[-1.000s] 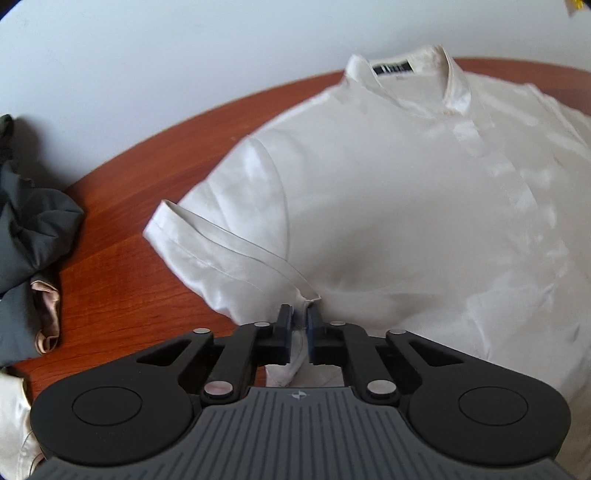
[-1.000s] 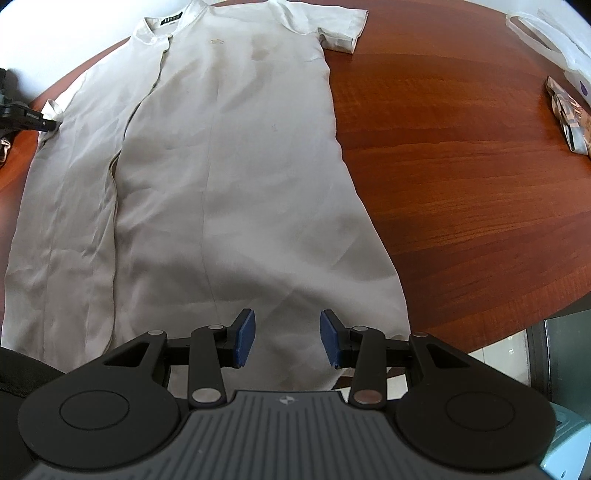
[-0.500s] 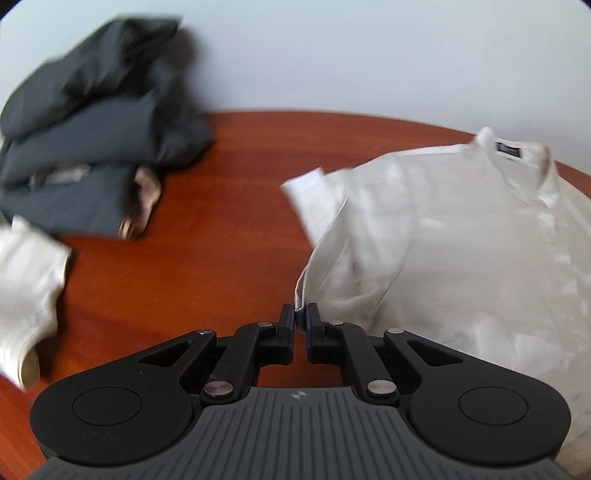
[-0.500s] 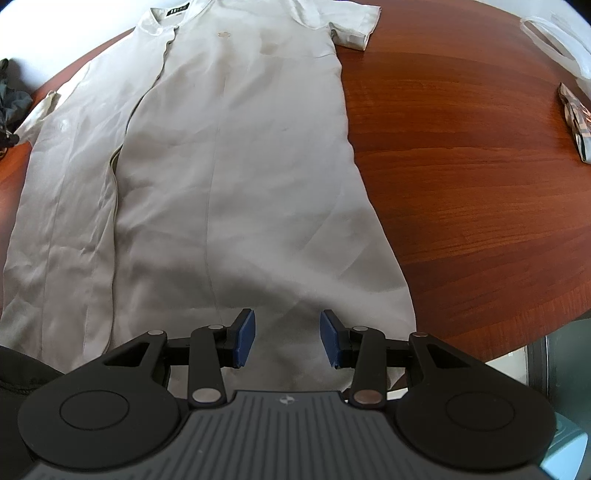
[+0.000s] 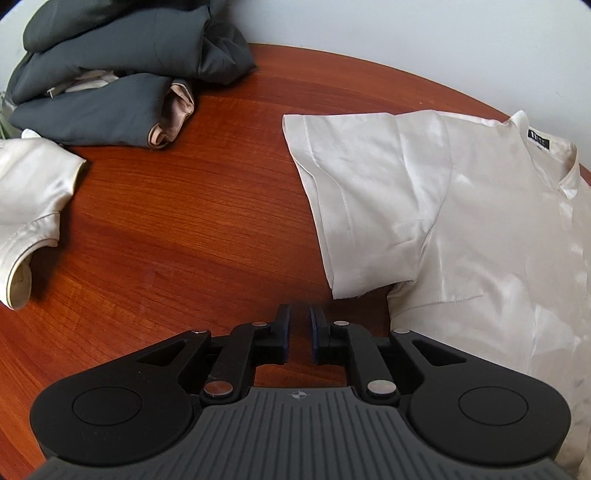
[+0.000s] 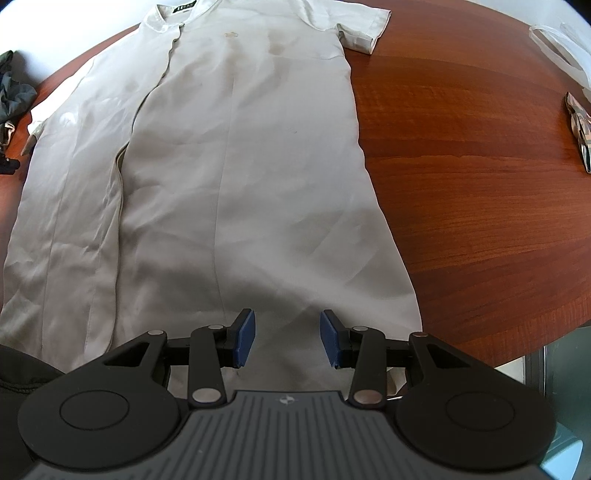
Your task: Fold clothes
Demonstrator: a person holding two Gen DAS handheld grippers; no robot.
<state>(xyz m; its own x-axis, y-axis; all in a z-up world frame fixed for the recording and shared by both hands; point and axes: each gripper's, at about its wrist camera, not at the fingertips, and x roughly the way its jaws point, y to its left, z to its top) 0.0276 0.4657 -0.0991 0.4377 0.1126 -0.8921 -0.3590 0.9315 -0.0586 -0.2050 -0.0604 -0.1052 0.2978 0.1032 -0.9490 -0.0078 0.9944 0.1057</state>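
- I am watching the left tool (image 5: 299, 332) with its jaws opening: a narrow gap is showing between the blue pads, and only bare wood is lying in that gap, no cloth.
- It is hovering over the bench (image 5: 192, 229), just beside the lower corner of the sleeve (image 5: 362, 192), and I am seeing no contact with the fabric.
- I am holding the right tool (image 6: 287, 338) with its jaws standing moderately apart and gripping nothing; it is pointing down at the hem end of the cream dress (image 6: 251, 177), and whether the pads are touching the cloth I cannot tell.
- The dress is lying flat and front-up along the bench, collar (image 6: 177, 14) at the far end, hem at the near edge, with both short sleeves spread outward.
- In the left view the sleeve is lying smooth and flat, its cuff edge facing the open wood.
- The satin fabric is showing soft creases near the hem and a placket line running down from the collar.
- A pile of dark folded clothes (image 5: 122, 70) is sitting at the far left, well apart from the dress, and another cream garment (image 5: 29, 210) is lying near it.
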